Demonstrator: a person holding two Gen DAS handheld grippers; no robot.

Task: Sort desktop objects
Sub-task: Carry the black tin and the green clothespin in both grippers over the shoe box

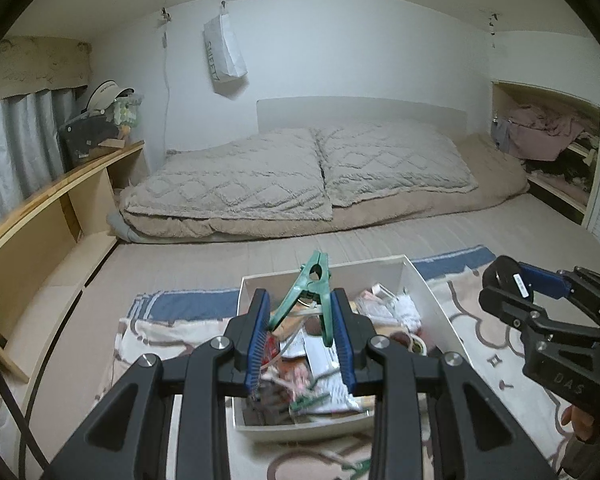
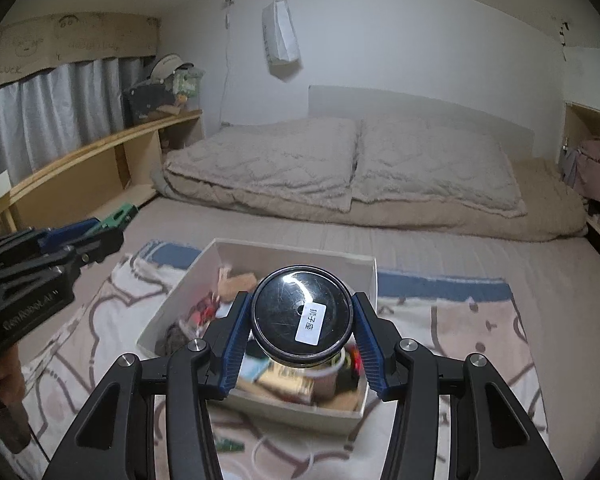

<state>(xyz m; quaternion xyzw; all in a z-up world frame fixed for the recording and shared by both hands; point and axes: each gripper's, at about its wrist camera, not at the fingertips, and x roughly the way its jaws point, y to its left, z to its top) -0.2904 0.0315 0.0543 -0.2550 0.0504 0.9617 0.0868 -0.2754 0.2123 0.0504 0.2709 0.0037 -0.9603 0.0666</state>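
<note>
**Hazards While Both Grippers Carry Loads Above the Box**

Blue pads (image 1: pixel 260 344) of the left gripper (image 1: pixel 300 320) sit nearest the lens, clamped on the two handles of a green clip (image 1: pixel 306 292). Its closed tip points up and away, over the far rim of the white box (image 1: pixel 432 292). The right gripper (image 2: pixel 302 320) is clamped on a round black tin (image 2: pixel 302 316) with a white label, held above the same box, which lies on a patterned blanket (image 2: pixel 460 332) and is full of mixed clutter.

Risk 1: the clip is gripped by its handles only. Judged from the slant, extra squeeze could spring its mouth open, or it could pivot and slip out.

Risk 2: the tin is smooth and round, and contact looks limited to two narrow zones on its rim. A sudden swing could let it rotate or drop into the box.

Risk 3: both grippers work near each other over one box. Crossing paths could cause a collision.

Risk 4: small items lie on the blanket in front of the box and could be overlooked.
</note>
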